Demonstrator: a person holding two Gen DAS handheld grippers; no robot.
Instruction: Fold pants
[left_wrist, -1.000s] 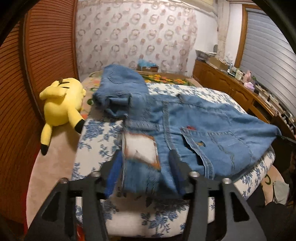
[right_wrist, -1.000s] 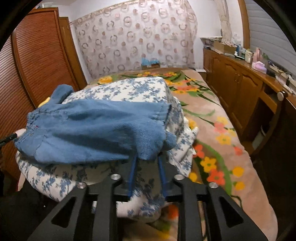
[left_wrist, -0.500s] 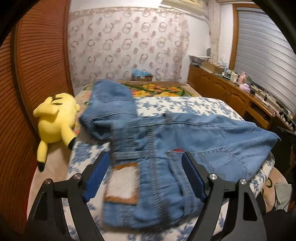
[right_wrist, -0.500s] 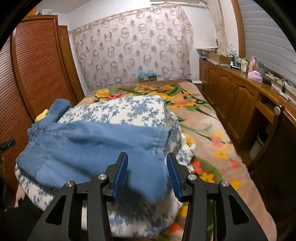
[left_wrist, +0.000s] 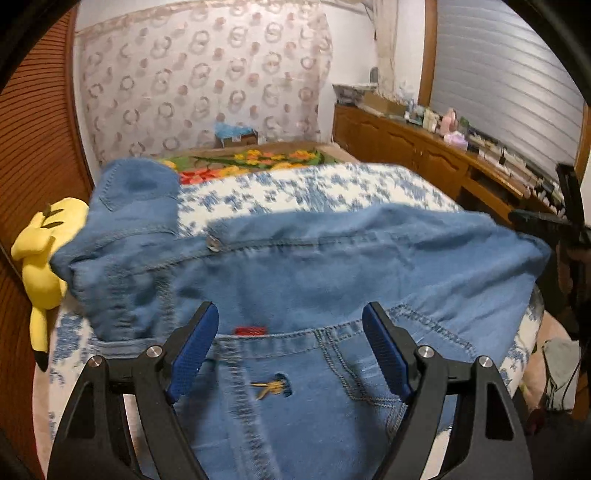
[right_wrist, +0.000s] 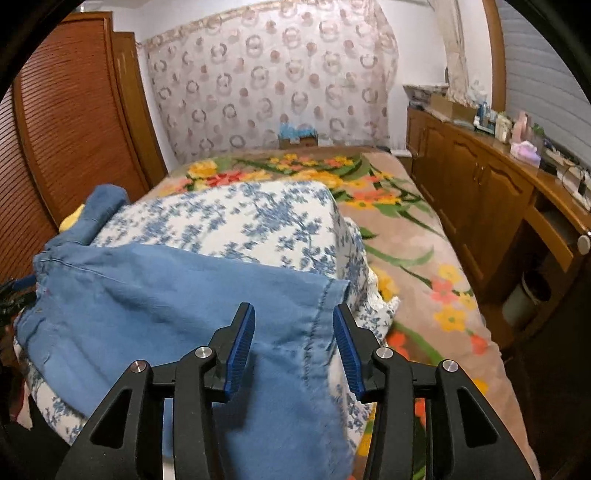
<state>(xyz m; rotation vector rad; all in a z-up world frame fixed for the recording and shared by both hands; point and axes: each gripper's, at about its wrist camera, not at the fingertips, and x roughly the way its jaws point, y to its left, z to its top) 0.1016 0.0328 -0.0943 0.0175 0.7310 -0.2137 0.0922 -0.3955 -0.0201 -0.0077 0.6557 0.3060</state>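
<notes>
The pants (left_wrist: 332, 266) lie across a folded floral quilt (left_wrist: 295, 188) on the bed (right_wrist: 424, 251), waistband end under the left gripper (left_wrist: 290, 347) and the hem end under the right gripper (right_wrist: 293, 343), with one part flopped back toward the yellow toy (left_wrist: 40, 258). Both grippers hover over the cloth with nothing pinched: the left's jaws stand wide, the right's about half apart, blue pads clear of the fabric on either side. The denim looks soft and thin, draping over the quilt's edge and creasing freely, so it should be light, limp and not fragile, sagging wherever it is unsupported and sliding a little on the quilt. Firm places to grip would be the stitched waistband (left_wrist: 332, 332) near the red tag and the hem seam (right_wrist: 321, 314) at the other end, where doubled cloth gives the pads something thicker to bite; a pinch in mid-panel would likely only lift a single loose layer
</notes>
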